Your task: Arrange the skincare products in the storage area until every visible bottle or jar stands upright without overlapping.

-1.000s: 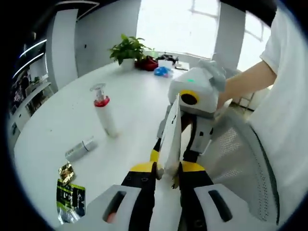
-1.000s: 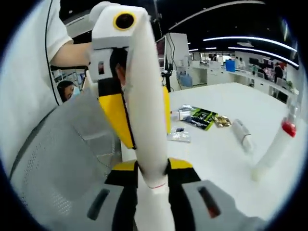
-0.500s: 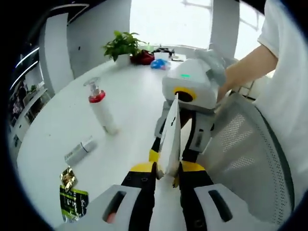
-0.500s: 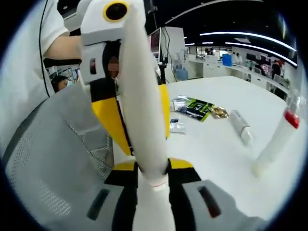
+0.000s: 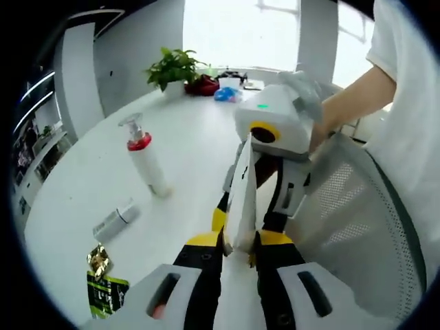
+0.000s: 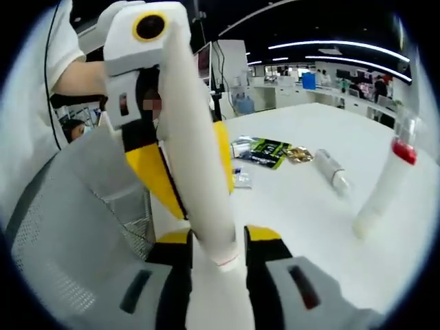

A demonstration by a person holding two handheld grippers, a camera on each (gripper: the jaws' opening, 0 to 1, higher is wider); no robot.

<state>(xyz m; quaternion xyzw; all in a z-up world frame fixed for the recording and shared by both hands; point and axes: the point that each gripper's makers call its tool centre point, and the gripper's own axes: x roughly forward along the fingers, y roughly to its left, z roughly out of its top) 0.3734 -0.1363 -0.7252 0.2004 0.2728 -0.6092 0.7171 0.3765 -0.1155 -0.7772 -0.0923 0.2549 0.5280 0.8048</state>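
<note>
Left gripper view: both grippers (image 5: 239, 249) clamp white tube (image 5: 242, 199).

No legible text, brand, number or sign appears in either view. The green-and-black sachet (image 5: 104, 292) near the table edge carries pale printing too small and blurred to read; the same holds in the right gripper view. The pump bottle (image 5: 146, 161), the lying tube (image 5: 115, 220) and the white tube (image 6: 201, 172) between the grippers show no readable label.
</note>
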